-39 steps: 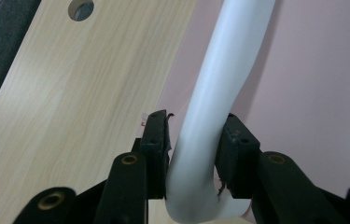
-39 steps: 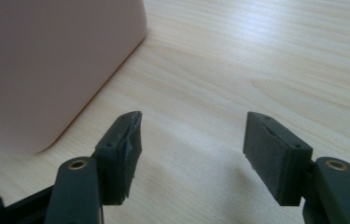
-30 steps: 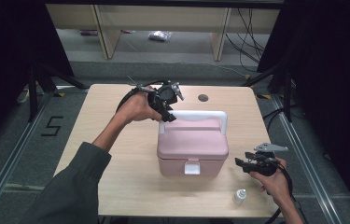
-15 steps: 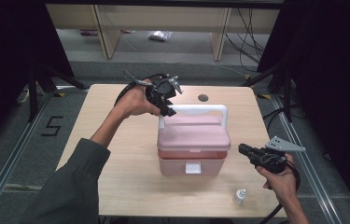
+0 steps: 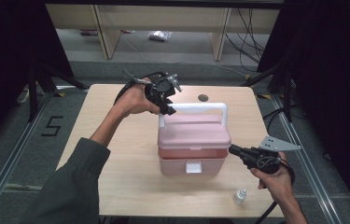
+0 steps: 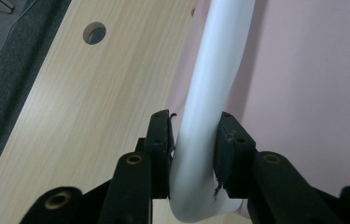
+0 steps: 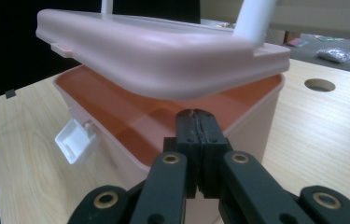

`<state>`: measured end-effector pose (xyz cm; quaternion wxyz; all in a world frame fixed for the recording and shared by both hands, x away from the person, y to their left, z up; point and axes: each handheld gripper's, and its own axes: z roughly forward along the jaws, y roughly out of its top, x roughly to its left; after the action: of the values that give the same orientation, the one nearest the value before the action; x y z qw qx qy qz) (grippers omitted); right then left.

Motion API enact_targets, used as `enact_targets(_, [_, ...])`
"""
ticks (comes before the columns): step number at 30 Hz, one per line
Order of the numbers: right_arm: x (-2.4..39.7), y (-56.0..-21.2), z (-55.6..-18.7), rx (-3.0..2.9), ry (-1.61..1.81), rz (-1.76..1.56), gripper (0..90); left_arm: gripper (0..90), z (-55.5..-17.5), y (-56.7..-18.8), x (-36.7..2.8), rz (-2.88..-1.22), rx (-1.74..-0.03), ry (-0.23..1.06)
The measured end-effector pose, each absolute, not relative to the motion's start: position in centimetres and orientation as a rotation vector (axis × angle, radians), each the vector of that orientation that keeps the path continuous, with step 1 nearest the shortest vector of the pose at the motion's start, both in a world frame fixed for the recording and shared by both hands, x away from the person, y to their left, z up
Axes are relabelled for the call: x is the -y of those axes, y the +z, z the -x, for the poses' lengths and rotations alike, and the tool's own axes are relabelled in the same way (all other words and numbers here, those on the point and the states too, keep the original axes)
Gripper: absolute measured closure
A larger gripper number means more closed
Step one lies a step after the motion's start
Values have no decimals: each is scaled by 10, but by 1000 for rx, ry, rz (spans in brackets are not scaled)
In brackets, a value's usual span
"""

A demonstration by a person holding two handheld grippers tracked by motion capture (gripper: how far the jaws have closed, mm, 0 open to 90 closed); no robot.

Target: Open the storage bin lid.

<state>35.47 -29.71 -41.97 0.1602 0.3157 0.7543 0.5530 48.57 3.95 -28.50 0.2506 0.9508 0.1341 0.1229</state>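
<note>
Pink box (image 5: 192, 156) sits mid-table as your left gripper (image 5: 167, 103) clamps its white handle (image 5: 196, 108) to raise the lid (image 5: 193, 131), while your right gripper (image 7: 195, 114), jaws pressed together on nothing, apparently props the rim.

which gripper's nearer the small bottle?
Right. The right gripper sits at the box's right side, just above the bottle. The left gripper is across the box, clamped on its handle.

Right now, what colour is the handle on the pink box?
The handle is white, seen best in the left gripper view.
</note>
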Motion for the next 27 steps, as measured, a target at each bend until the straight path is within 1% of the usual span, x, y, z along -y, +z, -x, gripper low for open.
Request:
enact_targets(8, [288,-418,-359,-2167,1591,-880,896,674,-486,-288,-42,-2563,-403,322])
enact_targets(9, [287,-418,-360,-2169,1585,-877,897,660,-487,-289,-43,-2558,-412,325])
enact_targets(10, [287,-418,-360,-2171,1580,-866,897,621,-488,-291,-44,-2550,-435,333])
enact_targets(11, [287,-418,-360,-2171,1580,-866,897,621,-488,-291,-44,-2544,-467,343])
enact_targets(13, [285,-418,-360,-2174,1592,-879,897,516,-489,-292,-46,-2534,-522,352])
enact_targets(16, [287,-417,-361,-2171,1590,-873,897,433,-483,-287,-49,-2496,-598,384])
enact_targets(19, [285,-417,-360,-2149,1595,-884,896,322,-476,-283,-56,-2470,-668,386])
enact_targets(21, [286,-416,-361,-2169,1583,-862,896,313,-469,-284,-63,-2409,-707,373])
enact_targets(23, [285,-415,-360,-2183,1597,-886,895,297,-462,-287,-71,-2395,-722,365])
enact_targets(25, [286,-414,-360,-2170,1584,-876,895,283,-456,-291,-81,-2364,-759,385])
enact_targets(27, [286,-413,-362,-2160,1583,-864,894,263,-452,-294,-90,-2338,-781,366])
